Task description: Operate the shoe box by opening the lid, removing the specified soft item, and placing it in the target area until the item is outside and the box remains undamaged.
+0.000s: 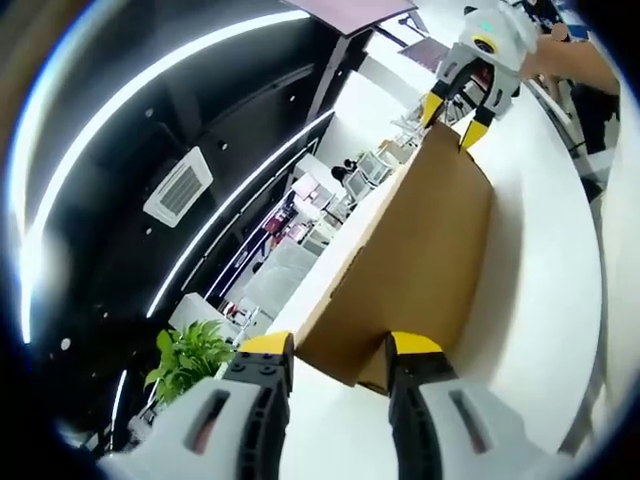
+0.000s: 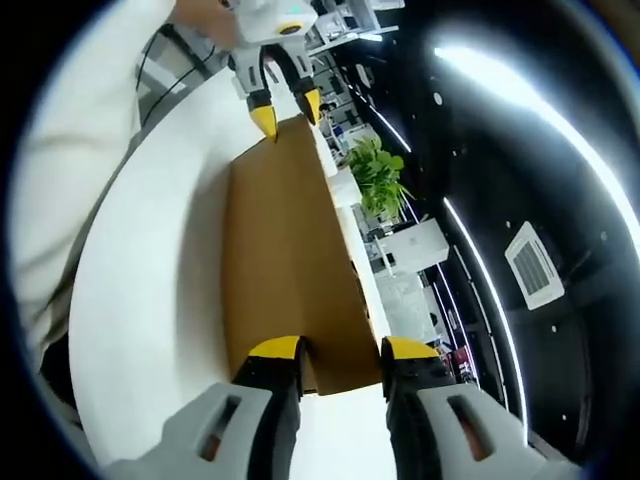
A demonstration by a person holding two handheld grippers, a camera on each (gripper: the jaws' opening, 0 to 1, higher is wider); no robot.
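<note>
A brown cardboard shoe box (image 1: 420, 250) lies lengthwise on the white table (image 1: 545, 290), its lid down. In the left gripper view my left gripper (image 1: 340, 350) is open, its yellow tips straddling the box's near end. My right gripper (image 1: 455, 120) stands at the far end, tips on the box's edge. The right gripper view shows the same box (image 2: 285, 250) from the other end. There my right gripper (image 2: 342, 352) is open at the near end, and my left gripper (image 2: 287, 110) is open at the far end. The box's contents are hidden.
A potted green plant (image 1: 190, 360) (image 2: 375, 175) stands beyond the table's far edge. A person's white sleeve (image 2: 80, 170) runs along the near side of the table (image 2: 150, 300). Office desks and a dark ceiling with light strips lie behind.
</note>
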